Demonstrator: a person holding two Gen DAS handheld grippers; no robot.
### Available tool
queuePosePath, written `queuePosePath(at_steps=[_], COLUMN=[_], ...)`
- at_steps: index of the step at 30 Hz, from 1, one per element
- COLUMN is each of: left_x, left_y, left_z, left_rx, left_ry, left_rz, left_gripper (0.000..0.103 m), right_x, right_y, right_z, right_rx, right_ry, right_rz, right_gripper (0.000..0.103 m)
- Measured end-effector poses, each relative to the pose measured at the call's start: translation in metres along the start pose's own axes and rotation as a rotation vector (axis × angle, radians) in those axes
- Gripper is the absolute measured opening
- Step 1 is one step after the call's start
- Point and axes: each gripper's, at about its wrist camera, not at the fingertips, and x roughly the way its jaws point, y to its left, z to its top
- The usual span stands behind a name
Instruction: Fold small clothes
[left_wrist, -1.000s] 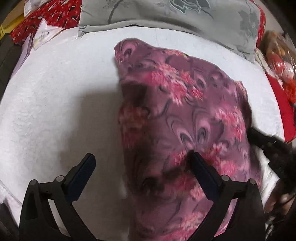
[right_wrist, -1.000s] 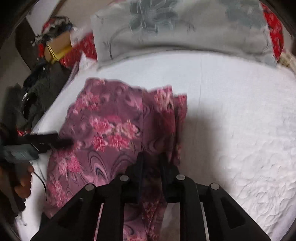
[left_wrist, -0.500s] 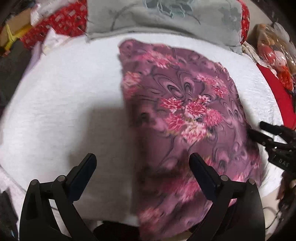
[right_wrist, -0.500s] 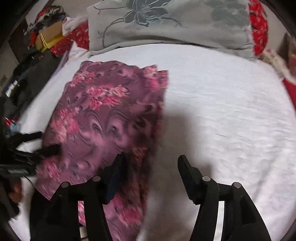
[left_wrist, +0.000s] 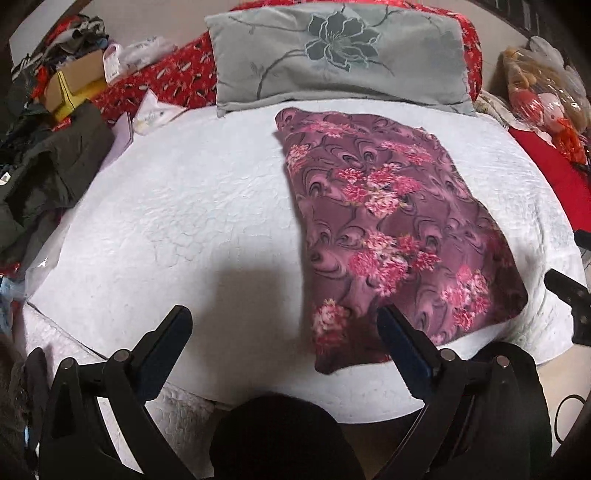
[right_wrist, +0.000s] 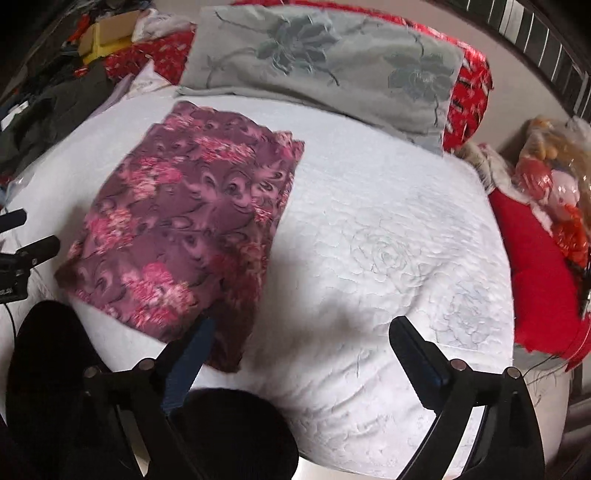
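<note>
A bed covered with a white quilted bedspread (left_wrist: 177, 229) fills both wrist views. On it lies a folded purple garment (left_wrist: 388, 229) printed with pink flowers, flat and roughly rectangular. In the left wrist view it sits on the right half of the bed, its near corner close to the near edge; in the right wrist view it sits on the left half.

The left hand-held gripper (left_wrist: 284, 325) hovers above the near edge of the bed with its jaws spread wide and nothing between them. Its right finger (left_wrist: 402, 339) overlaps the garment's near edge in the view, but whether it touches the cloth cannot be told.

The right hand-held gripper (right_wrist: 301, 343) also hangs over the near edge, its jaws opening and already wide, with only bare bedspread between them. Its left finger (right_wrist: 192, 354) appears in front of the garment's near right corner.

At the far side a grey pillow (left_wrist: 340, 55) with a dark flower design lies across the bed, resting on red patterned bedding (left_wrist: 173, 81). Dark clothes (left_wrist: 44, 166) are heaped at the far left, and a plastic-wrapped soft toy (left_wrist: 543, 99) sits at the far right.
</note>
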Motion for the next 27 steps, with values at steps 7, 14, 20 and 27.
queuePosePath(at_steps=[7, 14, 20, 27], left_x=[-0.014, -0.022, -0.029, -0.037], left_y=[-0.006, -0.017, -0.025, -0.036], left_z=[-0.013, -0.018, -0.017, -0.016], left_rx=[-0.018, -0.019, -0.028, -0.015], left_ry=[-0.076, -0.082, -0.088, -0.104], left_rz=[0.047, 0.021, -0.007, -0.012], left_gripper=[0.101, 0.101, 0.101, 0.101], right_x=[-0.027, -0.027, -0.032, -0.035], right_y=[0.004, 0.002, -0.004, -0.006], right_z=[-0.016, -0.019, -0.017, -0.015], right_rx=[0.03, 0.062, 0.091, 0.094], right_ry=[-0.07, -0.08, -0.098, -0.107], right_rz=[-0.024, -0.023, -0.03, -0.031], right_gripper=[0.102, 0.102, 0.102, 0.102])
